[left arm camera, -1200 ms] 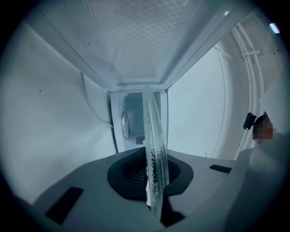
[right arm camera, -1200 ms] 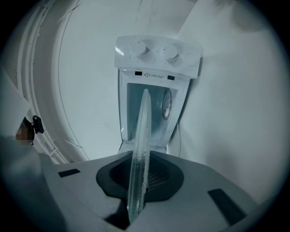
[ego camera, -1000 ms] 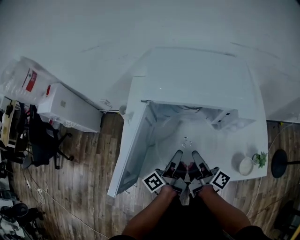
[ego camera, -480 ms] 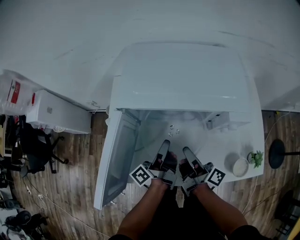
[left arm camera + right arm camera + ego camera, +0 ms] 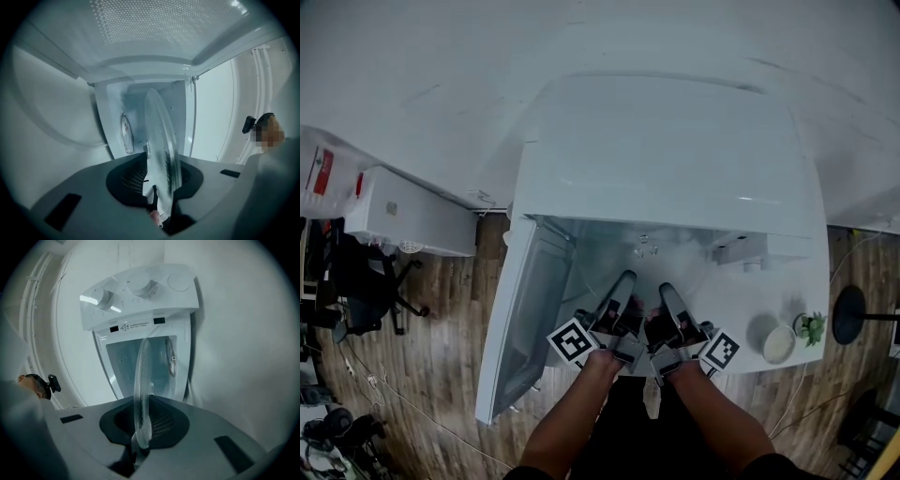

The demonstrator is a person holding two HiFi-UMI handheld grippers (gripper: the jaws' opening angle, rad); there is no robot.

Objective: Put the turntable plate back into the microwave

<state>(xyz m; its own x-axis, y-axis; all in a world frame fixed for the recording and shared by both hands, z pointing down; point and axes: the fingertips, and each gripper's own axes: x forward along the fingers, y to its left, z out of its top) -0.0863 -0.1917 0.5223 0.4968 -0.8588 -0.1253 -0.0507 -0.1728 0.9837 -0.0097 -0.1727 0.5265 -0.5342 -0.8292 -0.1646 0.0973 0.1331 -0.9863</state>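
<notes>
A white microwave [image 5: 666,159] stands on a white table, its door [image 5: 523,314] swung open to the left. The clear glass turntable plate [image 5: 643,267] is held at the cavity mouth by both grippers. My left gripper [image 5: 624,281] is shut on the plate's near-left rim, and my right gripper [image 5: 664,292] is shut on its near-right rim. In the left gripper view the plate [image 5: 161,150] stands edge-on between the jaws of the left gripper [image 5: 159,190], with the cavity [image 5: 136,112] behind it. In the right gripper view the plate [image 5: 140,390] sits in the right gripper [image 5: 140,434] before the cavity [image 5: 157,357] and knob panel [image 5: 136,291].
A small white bowl [image 5: 778,344] and a little potted plant [image 5: 811,326] sit on the table [image 5: 741,309] right of the microwave. A white box [image 5: 403,214] and a black office chair [image 5: 356,281] stand on the wooden floor at the left.
Both grippers, with the plate between them, have moved forward and slightly left toward the open cavity. The microwave now fills more of the head view.
</notes>
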